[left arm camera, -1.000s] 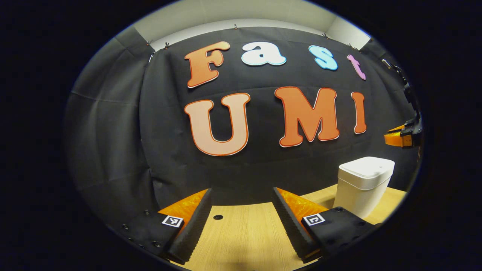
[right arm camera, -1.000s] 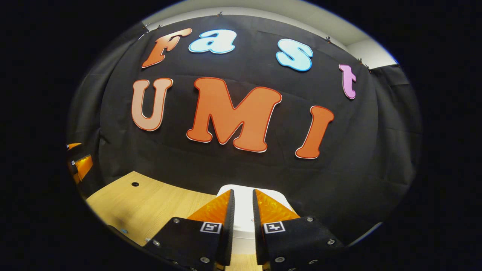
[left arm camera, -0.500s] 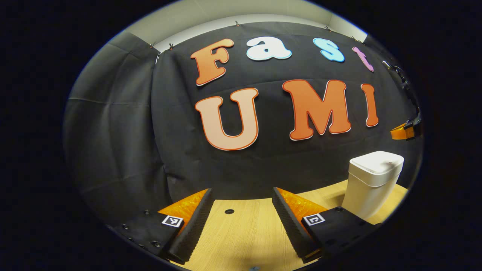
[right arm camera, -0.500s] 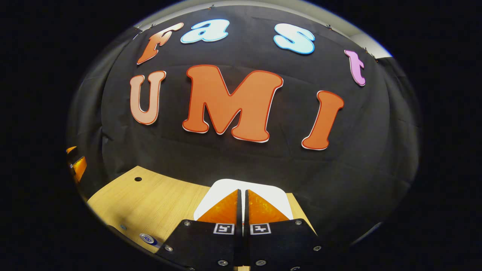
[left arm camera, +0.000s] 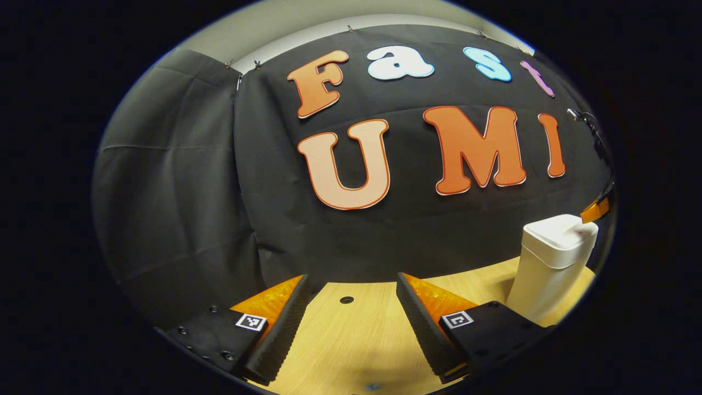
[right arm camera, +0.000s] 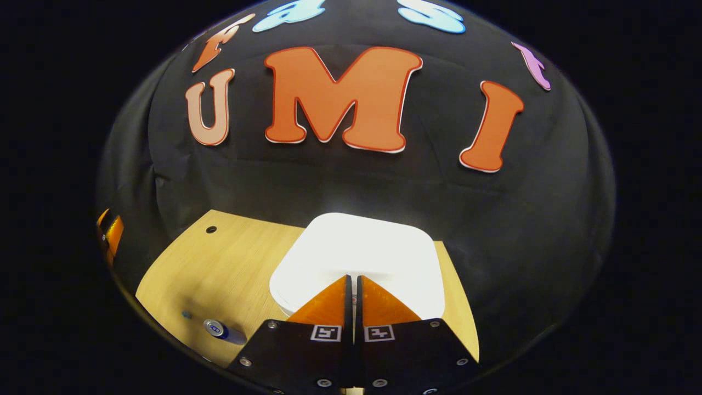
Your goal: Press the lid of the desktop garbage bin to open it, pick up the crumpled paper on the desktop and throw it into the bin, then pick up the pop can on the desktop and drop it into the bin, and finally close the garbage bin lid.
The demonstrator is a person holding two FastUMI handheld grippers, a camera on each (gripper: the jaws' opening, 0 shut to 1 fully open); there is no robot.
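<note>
Left tool [left arm camera: 351, 323]: fingers spread, nothing between them, bare bench [left arm camera: 356, 340] ahead. The garbage bin [left arm camera: 551, 263] stands well off to its right, lid [left arm camera: 559, 230] down.

Pop can [right arm camera: 219, 330]: lying on its side on the bench, low and left of the right tool. Judged light, thin-walled, slick — take it across the round body, gently.

Right tool [right arm camera: 354, 299]: fingers pressed together, tips over the near edge of the bin lid; contact cannot be confirmed. Lid judged rigid plastic — press near this edge, straight down.
</note>
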